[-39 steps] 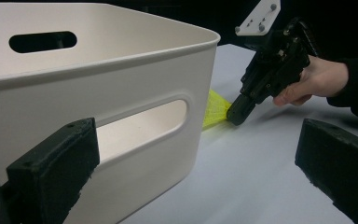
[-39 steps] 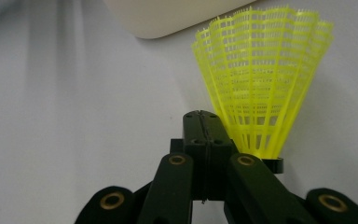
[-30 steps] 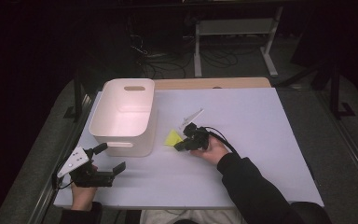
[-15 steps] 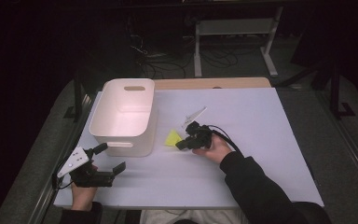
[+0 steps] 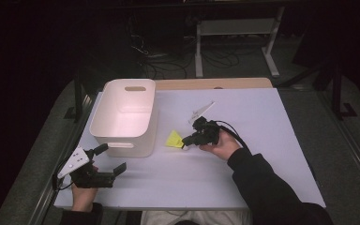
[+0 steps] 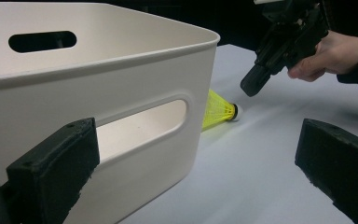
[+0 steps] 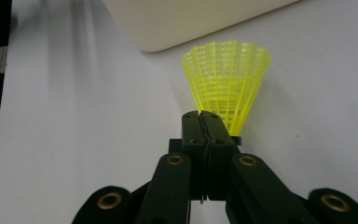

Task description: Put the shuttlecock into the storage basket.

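Jaws of the right tool point(image 7: 204, 116) were pressed flat together with nothing between them, their tips hanging just above the cork end of a yellow shuttlecock point(image 7: 227, 79). In the right gripper view the mesh skirt fanned away from the tips toward the rounded corner of a white bin point(image 7: 182, 21). From the high view the right tool point(image 5: 186, 139) sat in the person's right hand point(image 5: 222, 146), pointing leftward and down at the shuttlecock point(image 5: 173, 139), which lay on its side on the table point(image 5: 262, 122) just beside the bin's point(image 5: 126, 117) right wall. Whether the tips touched the shuttlecock could not be told.

The left gripper view showed the shuttlecock point(image 6: 218, 109) with its white cork tip pointing away from the bin point(image 6: 98, 70), and the right tool point(image 6: 254, 84) hovering close over that cork, a small gap showing beneath it.

The left tool point(image 5: 112, 159) rested low near the front left corner of the table, held in the left hand point(image 5: 82, 185), its jaws spread wide and empty, aimed at the near wall of the bin. A grey plate point(image 5: 72, 161) topped it.

A flat white strip point(image 5: 201, 111) lay on the table beyond the right tool, apart from the shuttlecock.
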